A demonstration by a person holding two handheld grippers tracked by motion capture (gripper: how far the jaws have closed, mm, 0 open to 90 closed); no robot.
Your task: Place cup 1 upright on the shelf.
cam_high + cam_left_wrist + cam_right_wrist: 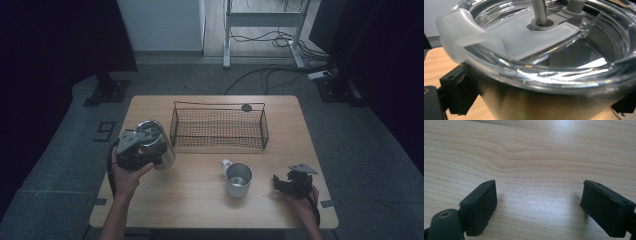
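Observation:
A steel tumbler (159, 145) with a clear lid (536, 35) and a metal straw (539, 11) hangs tilted over the table's left side. My left gripper (145, 150) is shut on its body. In the left gripper view one black pad (456, 92) presses the tumbler's left wall (544, 102). A steel mug (238, 179) with a white handle stands upright at the front middle. Right of the mug, my right gripper (279, 184) rests low over the wooden table (190, 200). Its jaws stand wide apart above bare wood (539, 207) with nothing between them.
A black wire basket (175, 131) sits across the back middle of the table, apparently empty. A small dark round object (246, 107) lies just behind its rear rim. Bare wood lies between the mug and the tumbler, and along the front edge.

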